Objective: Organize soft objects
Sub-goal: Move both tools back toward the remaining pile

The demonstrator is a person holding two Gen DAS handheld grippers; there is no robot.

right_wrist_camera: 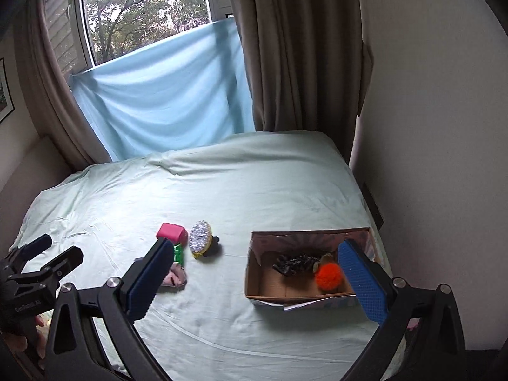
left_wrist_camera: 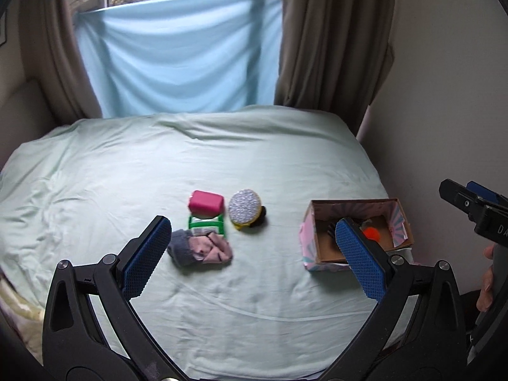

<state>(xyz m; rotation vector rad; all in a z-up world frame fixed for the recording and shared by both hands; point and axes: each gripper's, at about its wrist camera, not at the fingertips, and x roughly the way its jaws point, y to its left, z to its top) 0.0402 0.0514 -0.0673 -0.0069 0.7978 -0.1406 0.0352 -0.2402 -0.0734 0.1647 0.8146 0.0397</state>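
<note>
On the bed lie a pink sponge (left_wrist_camera: 206,202), a round silver-and-yellow scrubber (left_wrist_camera: 245,207), a green-and-white pack (left_wrist_camera: 208,226) and a grey-and-pink bundle of socks (left_wrist_camera: 200,248). A cardboard box (left_wrist_camera: 307,238) to the right holds an orange pom-pom (right_wrist_camera: 328,275) and a dark crumpled item (right_wrist_camera: 293,264). My left gripper (left_wrist_camera: 254,254) is open and empty, above the bed in front of the socks. My right gripper (right_wrist_camera: 254,281) is open and empty, near the box (right_wrist_camera: 254,266). The sponge (right_wrist_camera: 171,231), scrubber (right_wrist_camera: 200,239) and socks (right_wrist_camera: 176,277) also show in the right wrist view.
The pale green bed sheet (left_wrist_camera: 222,158) fills the middle. A blue cloth (left_wrist_camera: 177,54) hangs over the window behind, between brown curtains (left_wrist_camera: 333,38). A wall (left_wrist_camera: 444,95) runs along the bed's right edge, close to the box.
</note>
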